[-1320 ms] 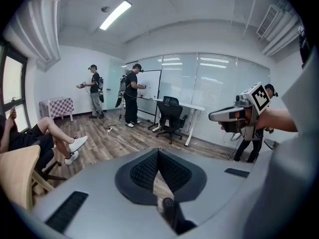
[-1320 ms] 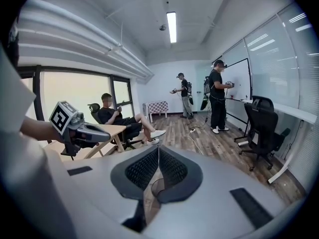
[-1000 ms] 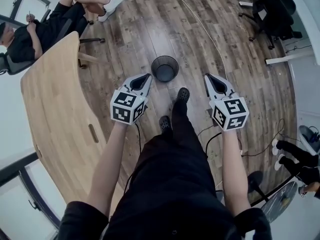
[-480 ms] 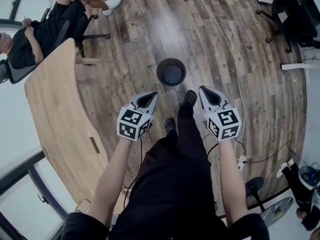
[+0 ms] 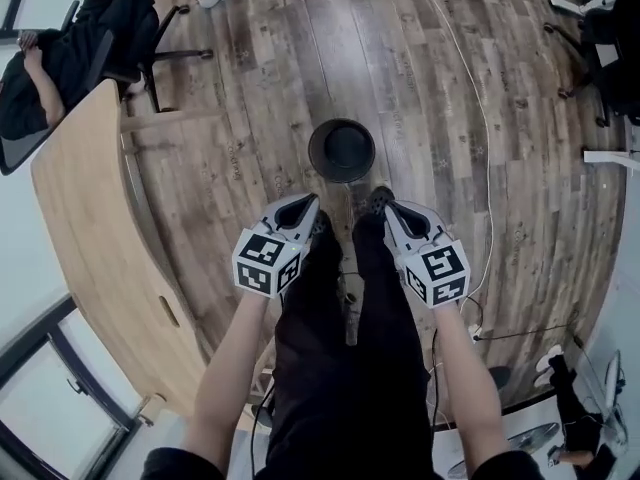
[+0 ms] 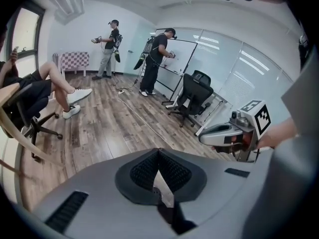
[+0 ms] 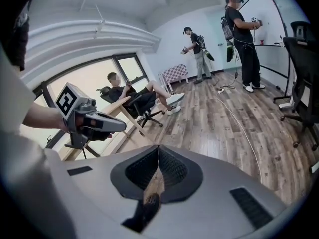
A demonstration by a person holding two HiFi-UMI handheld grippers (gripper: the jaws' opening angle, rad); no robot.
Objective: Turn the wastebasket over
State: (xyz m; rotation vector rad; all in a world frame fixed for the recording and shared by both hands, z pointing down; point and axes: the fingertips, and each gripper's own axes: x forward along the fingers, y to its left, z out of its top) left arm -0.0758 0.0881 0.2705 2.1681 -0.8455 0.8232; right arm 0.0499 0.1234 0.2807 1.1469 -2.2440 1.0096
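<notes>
The floor [image 5: 260,88] is dark wood plank and lies bare on every side of the wastebasket [image 5: 341,150]. A curved pale-wood table [image 5: 90,228] bounds the room left of the wastebasket, and a thin white cable [image 5: 484,118] runs past its right. The wastebasket is round and dark. It stands upright, mouth up, long axis vertical. The left gripper [image 5: 308,204] and right gripper [image 5: 390,208] hang on its near side, apart from it. Both have their jaws pressed together with nothing between them.
</notes>
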